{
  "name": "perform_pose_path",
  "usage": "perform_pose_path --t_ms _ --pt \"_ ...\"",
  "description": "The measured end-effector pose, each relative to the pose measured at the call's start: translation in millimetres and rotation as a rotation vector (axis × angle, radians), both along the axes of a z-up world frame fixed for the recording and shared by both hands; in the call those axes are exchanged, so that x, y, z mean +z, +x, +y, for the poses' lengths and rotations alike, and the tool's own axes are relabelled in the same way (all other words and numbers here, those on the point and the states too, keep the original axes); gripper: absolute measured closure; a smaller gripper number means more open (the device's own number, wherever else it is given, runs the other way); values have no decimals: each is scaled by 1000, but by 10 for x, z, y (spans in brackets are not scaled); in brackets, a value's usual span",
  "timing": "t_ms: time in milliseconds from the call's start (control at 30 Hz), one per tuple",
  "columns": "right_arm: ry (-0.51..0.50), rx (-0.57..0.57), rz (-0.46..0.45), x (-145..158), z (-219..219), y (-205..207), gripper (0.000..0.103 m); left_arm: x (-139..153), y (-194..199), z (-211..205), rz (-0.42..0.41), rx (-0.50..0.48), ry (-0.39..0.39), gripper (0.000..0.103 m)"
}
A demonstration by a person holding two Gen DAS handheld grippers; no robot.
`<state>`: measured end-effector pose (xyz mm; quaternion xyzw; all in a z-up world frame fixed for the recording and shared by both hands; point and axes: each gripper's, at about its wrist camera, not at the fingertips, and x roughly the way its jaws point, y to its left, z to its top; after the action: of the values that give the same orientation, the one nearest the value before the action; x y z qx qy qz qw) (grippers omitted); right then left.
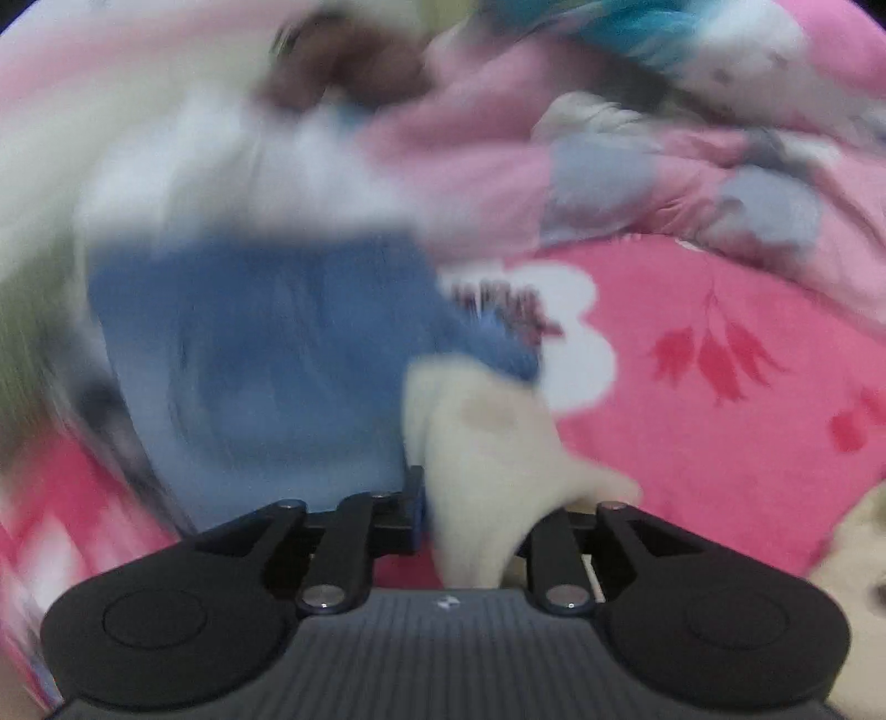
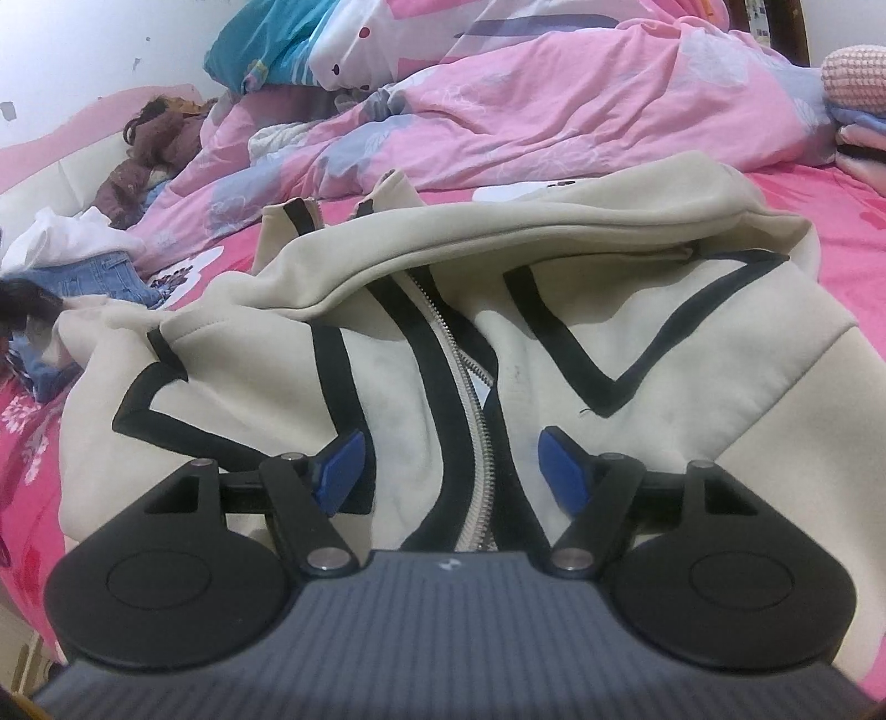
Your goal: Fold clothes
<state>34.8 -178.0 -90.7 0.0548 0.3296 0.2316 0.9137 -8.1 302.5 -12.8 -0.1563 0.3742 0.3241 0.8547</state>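
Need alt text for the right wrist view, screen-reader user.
The open right gripper hovers over a cream zip-up jacket with black trim, its blue pads on either side of the silver zipper. The jacket lies on a pink floral bedsheet, with a rumpled pink duvet behind and denim far left.

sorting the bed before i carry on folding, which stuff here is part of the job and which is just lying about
Part of the job:
- cream zip jacket
- left hand-held gripper, shut on a piece of its cream cloth
- right hand-held gripper, open over the zip

Lying about:
- pink quilt
- denim piece
- white garment
- teal pillow
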Motion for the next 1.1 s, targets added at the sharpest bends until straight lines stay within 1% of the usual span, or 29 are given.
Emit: perform_pose_path --t_ms 33,67,233,367,433,500,600,633,667,733,800,867,900,933,1000,1033,1067,1100 --pt "-4 2 0 1 4 1 31 -8 -121 51 -38 27 -60 62" --pt "-7 4 0 2 7 1 29 -13 -243 97 -75 54 -116 58" --pt "-53 22 -2 16 95 -12 22 224 -487 65 -194 54 -100 53" --pt "-88 24 5 102 111 -42 22 419 -675 34 -287 51 -80 53" --pt "-134 27 -4 196 120 -83 22 453 -554 -66 -295 25 -16 53" --pt "-197 41 -45 365 131 -165 22 425 -426 -86 -309 3 22 53" --pt "-268 83 -102 661 123 -224 21 323 -288 64 -284 35 21 52" --pt "-287 96 -121 753 121 -216 21 286 -269 134 -280 54 14 49" --pt "-297 107 -143 842 138 -186 20 256 -271 201 -279 72 17 44" --pt "-306 134 -179 988 187 -105 20 206 -273 308 -277 106 37 36" --pt "-327 174 -213 1047 322 38 20 167 -242 337 -271 119 75 32" --pt "-402 224 -259 982 546 175 20 127 -208 363 -265 130 114 25" --pt "-440 249 -283 949 659 243 20 103 -182 388 -264 128 106 25" --pt "-468 283 -293 901 766 296 21 78 -154 415 -263 124 93 25" --pt "-536 348 -311 784 957 405 21 38 -135 539 -284 120 -15 25" --pt "-576 379 -318 716 1040 462 21 5 -131 646 -298 101 -127 27" --pt "-616 402 -320 654 1102 500 22 -34 -123 757 -311 71 -259 31" --pt "-662 430 -325 574 1191 523 22 -33 -136 795 -318 55 -309 33"
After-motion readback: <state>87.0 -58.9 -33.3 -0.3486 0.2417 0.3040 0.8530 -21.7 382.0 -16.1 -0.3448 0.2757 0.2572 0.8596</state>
